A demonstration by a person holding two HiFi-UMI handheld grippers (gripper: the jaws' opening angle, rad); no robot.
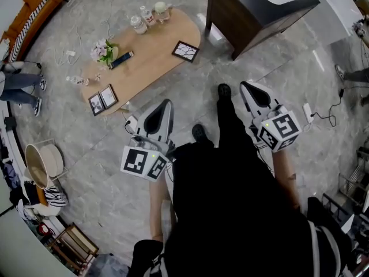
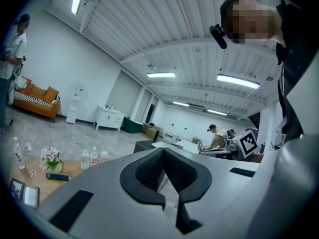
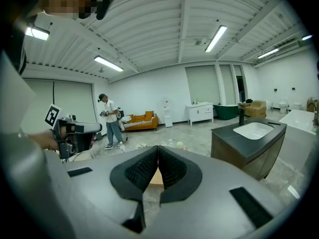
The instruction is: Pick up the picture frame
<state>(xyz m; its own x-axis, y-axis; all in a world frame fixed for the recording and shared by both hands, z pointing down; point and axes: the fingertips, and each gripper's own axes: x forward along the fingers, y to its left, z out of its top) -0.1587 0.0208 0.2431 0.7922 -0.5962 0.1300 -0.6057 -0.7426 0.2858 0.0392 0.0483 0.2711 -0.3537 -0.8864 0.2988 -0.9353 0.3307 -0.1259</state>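
1. The left gripper and right gripper were both closed, jaws together on nothing, held over the floor short of the table.
2. Nearest, at the table's near left end, two small frames lay side by side, ahead and left of the left gripper.
3. Farther on, a single picture frame lay flat by the table's right edge, ahead of the left gripper, the closer of the two. Which frame was meant could not be told.
4. Beyond, a vase held pink flowers, and three bottles stood at the far end, contents unclear.
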